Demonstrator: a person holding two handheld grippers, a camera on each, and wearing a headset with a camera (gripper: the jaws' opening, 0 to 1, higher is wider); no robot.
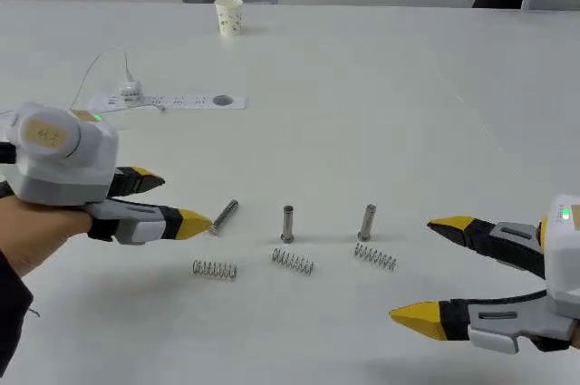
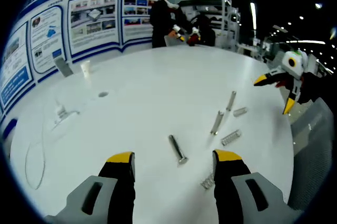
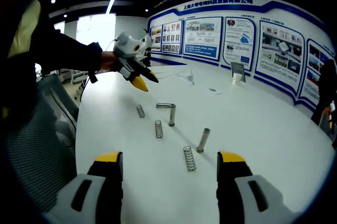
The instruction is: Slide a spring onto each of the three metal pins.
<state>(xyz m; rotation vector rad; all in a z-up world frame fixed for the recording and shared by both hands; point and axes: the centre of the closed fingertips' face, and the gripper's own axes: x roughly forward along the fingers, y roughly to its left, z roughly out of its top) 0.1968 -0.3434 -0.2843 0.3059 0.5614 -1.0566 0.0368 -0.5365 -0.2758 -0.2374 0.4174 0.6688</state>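
Both pairs of jaws are held released, with nothing between them; the left gripper is poised with its lower tip just beside the fallen pin; the right gripper is held off to the right of the row, apart from the right pin. The middle pin and the right pin are seen standing on end; the leftmost lies on its side. Three springs lie on the bench, one in front of each pin: the left spring, the middle spring, the right spring; none has been threaded yet. The step in hand is judged to be the taking up of the fallen pin; it would best be pinched near its headed end, so that the shank is left bare; a spring would then be gripped lightly at one end, lined up with the shank's axis, and slid on without being crushed; the pin may roll if nudged by a tip.
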